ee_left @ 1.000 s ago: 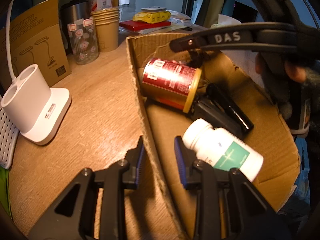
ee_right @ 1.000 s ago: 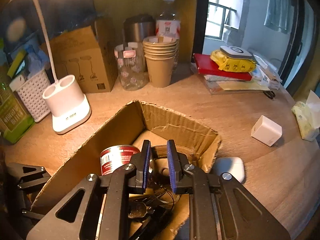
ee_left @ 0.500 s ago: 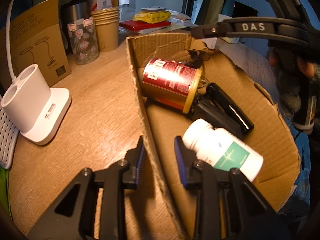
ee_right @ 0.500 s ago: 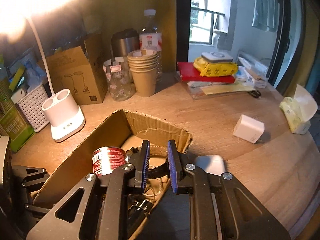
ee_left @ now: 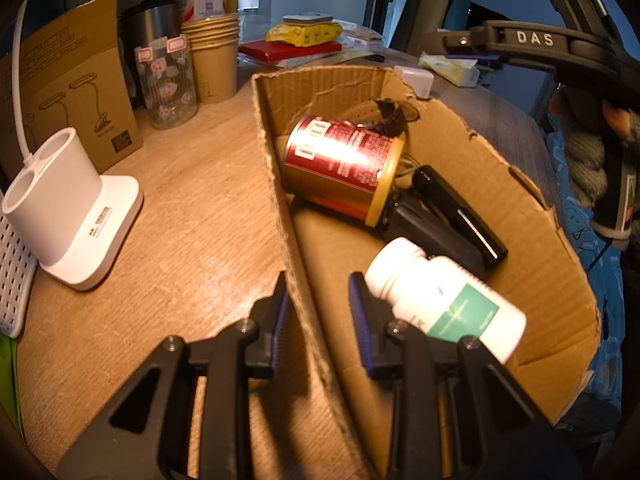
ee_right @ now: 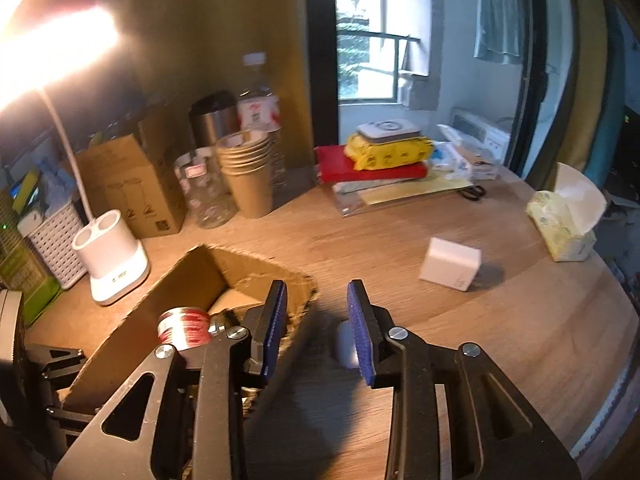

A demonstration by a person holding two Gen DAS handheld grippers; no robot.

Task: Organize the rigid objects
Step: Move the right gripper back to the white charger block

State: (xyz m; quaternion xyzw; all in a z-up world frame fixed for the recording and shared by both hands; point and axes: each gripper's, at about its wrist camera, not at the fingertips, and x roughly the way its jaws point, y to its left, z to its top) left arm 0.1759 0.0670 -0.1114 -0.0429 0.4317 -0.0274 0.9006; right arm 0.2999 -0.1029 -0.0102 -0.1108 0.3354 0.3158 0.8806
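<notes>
The right tongs are hanging wide open and holding nothing, above the counter just past the torn corner of the cardboard box. A small pale rounded object is lying on the counter between the blue pads, hard against the 3 o'clock one and partly hidden, so its long axis cannot be told. At 2 o'clock and well apart, a white cube-shaped block is sitting alone; the right tongs are far nearer both than the left. The left tongs are straddling the box's near wall with pads apart on either side; whether they are pinching it is unclear. Inside are lying a red can on its side, a black device and a white bottle. The box's ragged edge at 9 o'clock looks like the likeliest snag.
</notes>
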